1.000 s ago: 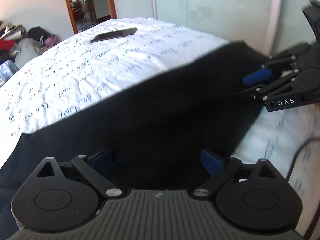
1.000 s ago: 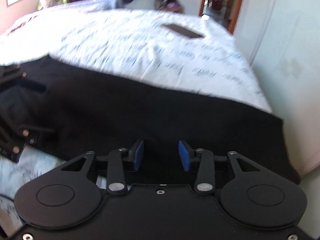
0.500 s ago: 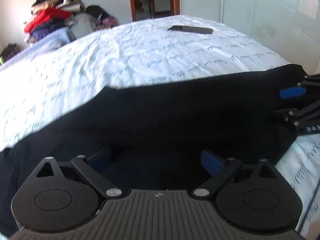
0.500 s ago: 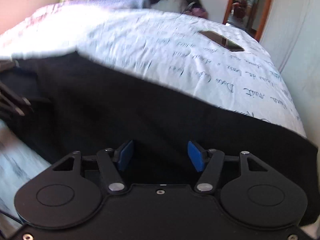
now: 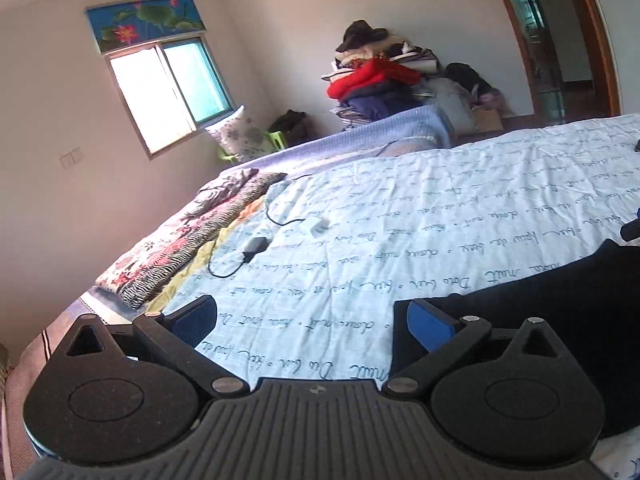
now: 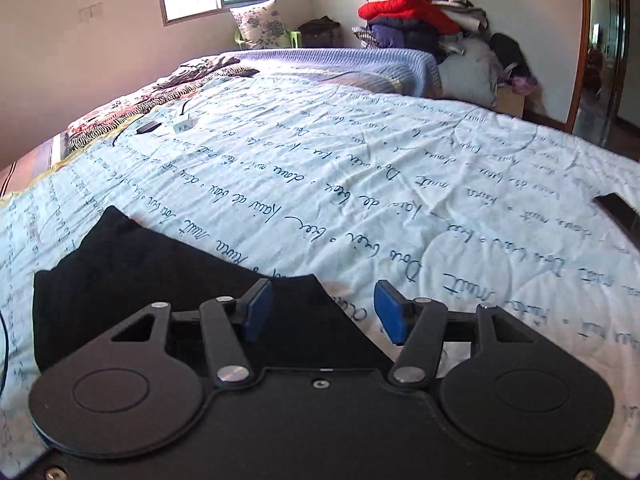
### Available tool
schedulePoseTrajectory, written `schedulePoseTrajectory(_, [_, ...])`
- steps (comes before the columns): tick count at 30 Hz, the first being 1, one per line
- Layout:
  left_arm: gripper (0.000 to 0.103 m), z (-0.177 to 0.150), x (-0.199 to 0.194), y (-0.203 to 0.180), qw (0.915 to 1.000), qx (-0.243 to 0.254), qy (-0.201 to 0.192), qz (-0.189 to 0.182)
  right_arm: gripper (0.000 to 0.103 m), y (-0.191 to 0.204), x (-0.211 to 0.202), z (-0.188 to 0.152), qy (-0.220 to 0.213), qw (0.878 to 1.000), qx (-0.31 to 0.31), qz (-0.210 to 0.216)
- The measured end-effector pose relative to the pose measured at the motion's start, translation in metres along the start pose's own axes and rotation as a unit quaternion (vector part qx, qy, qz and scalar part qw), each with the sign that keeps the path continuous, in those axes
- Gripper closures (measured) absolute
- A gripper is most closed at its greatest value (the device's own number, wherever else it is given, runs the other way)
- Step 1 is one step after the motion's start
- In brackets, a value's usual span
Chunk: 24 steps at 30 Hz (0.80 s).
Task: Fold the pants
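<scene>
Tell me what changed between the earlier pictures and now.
Both hand-held grippers swung off the black pants: the left hand-held gripper now frames bare bedspread, jaws opening, empty; the right hand-held gripper opened wider, holding nothing. The pants stay on the bed.

Pants, phone and far clutter only partly seen

In the left wrist view the black pants (image 5: 560,320) are cut off by the right edge and partly hidden behind the left gripper (image 5: 308,320); the right gripper (image 5: 632,230) is seen only as a sliver beyond them. In the right wrist view a dark phone (image 6: 618,210), well right of the pants, is clipped by the edge. The quilt's (image 6: 360,160) script cannot be read.
</scene>
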<state>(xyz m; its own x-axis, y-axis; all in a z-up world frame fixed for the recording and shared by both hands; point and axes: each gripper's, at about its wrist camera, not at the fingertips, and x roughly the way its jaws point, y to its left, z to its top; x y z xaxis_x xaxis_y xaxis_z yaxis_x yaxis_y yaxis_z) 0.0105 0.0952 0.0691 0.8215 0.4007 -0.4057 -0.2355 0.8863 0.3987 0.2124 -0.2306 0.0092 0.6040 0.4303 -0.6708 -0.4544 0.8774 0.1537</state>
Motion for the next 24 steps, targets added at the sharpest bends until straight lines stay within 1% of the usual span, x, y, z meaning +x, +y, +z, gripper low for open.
schedulePoseTrajectory(1, [0.0, 0.0, 0.006, 0.0, 0.9998, -0.004, 0.009, -0.018, 0.045, -0.003, 0.014, 0.003, 0.013, 1.0, 0.007, 0.017])
schedulePoseTrajectory(2, [0.0, 0.0, 0.015, -0.003, 0.9984, -0.007, 0.031, -0.047, 0.045, -0.004, 0.025, 0.004, 0.024, 0.999, 0.015, 0.026])
schedulePoseTrajectory(3, [0.0, 0.0, 0.026, -0.01, 0.9944, -0.011, 0.061, -0.085, 0.054, -0.004, 0.035, 0.002, 0.038, 0.999, 0.023, 0.028])
schedulePoseTrajectory(4, [0.0, -0.004, 0.038, -0.019, 0.9879, -0.023, 0.089, -0.125, 0.08, -0.005, 0.044, 0.001, 0.054, 0.998, 0.024, 0.033])
schedulePoseTrajectory(5, [0.0, -0.008, 0.046, -0.023, 0.9836, -0.04, 0.101, -0.144, 0.088, -0.005, 0.051, -0.002, 0.06, 0.997, 0.021, 0.033])
schedulePoseTrajectory(6, [0.0, -0.012, 0.053, -0.027, 0.9808, -0.054, 0.109, -0.153, 0.096, -0.003, 0.053, -0.004, 0.058, 0.998, 0.014, 0.029])
schedulePoseTrajectory(7, [0.0, -0.018, 0.06, -0.032, 0.9792, -0.058, 0.117, -0.155, 0.099, -0.001, 0.053, -0.005, 0.055, 0.998, 0.006, 0.022])
schedulePoseTrajectory(8, [0.0, -0.023, 0.066, -0.038, 0.9794, -0.052, 0.125, -0.15, 0.099, 0.0, 0.052, -0.004, 0.047, 0.999, 0.006, 0.008])
schedulePoseTrajectory(10, [0.0, -0.038, 0.079, -0.052, 0.984, -0.007, 0.139, -0.112, 0.1, 0.002, 0.051, -0.003, 0.033, 0.999, 0.015, -0.029])
schedulePoseTrajectory(11, [0.0, -0.043, 0.081, -0.058, 0.9866, 0.019, 0.135, -0.09, 0.099, 0.005, 0.046, -0.002, 0.022, 0.997, 0.005, -0.074])
schedulePoseTrajectory(12, [0.0, -0.049, 0.08, -0.06, 0.9889, 0.041, 0.127, -0.066, 0.096, 0.011, 0.042, -0.002, 0.016, 0.994, -0.008, -0.105])
schedulePoseTrajectory(13, [0.0, -0.054, 0.077, -0.054, 0.9907, 0.053, 0.116, -0.047, 0.095, 0.02, 0.033, -0.001, 0.006, 0.992, -0.02, -0.127])
schedulePoseTrajectory(14, [0.0, -0.057, 0.074, -0.049, 0.9917, 0.054, 0.11, -0.037, 0.094, 0.033, 0.02, -0.001, -0.01, 0.991, -0.036, -0.128])
schedulePoseTrajectory(15, [0.0, -0.058, 0.074, -0.039, 0.9923, 0.049, 0.11, -0.029, 0.093, 0.05, 0.008, -0.002, -0.022, 0.992, -0.055, -0.109])
schedulePoseTrajectory(16, [0.0, -0.057, 0.077, -0.026, 0.9925, 0.037, 0.115, -0.021, 0.093, 0.067, -0.001, -0.004, -0.029, 0.994, -0.071, -0.081])
schedulePoseTrajectory(18, [0.0, -0.058, 0.08, 0.0, 0.9919, 0.005, 0.127, -0.005, 0.093, 0.114, -0.016, -0.012, -0.032, 0.993, -0.116, 0.004])
schedulePoseTrajectory(20, [0.0, -0.058, 0.083, 0.029, 0.9905, -0.027, 0.132, 0.029, 0.093, 0.16, -0.016, -0.025, -0.022, 0.984, -0.166, 0.069])
schedulePoseTrajectory(21, [0.0, -0.059, 0.084, 0.04, 0.9893, -0.037, 0.133, 0.047, 0.093, 0.177, -0.013, -0.03, -0.018, 0.98, -0.179, 0.089])
schedulePoseTrajectory(23, [0.0, -0.059, 0.086, 0.067, 0.9849, -0.06, 0.14, 0.082, 0.093, 0.203, 0.0, -0.04, 0.001, 0.974, -0.184, 0.135])
schedulePoseTrajectory(24, [0.0, -0.06, 0.086, 0.08, 0.9824, -0.073, 0.143, 0.096, 0.092, 0.212, 0.009, -0.046, 0.019, 0.971, -0.185, 0.15])
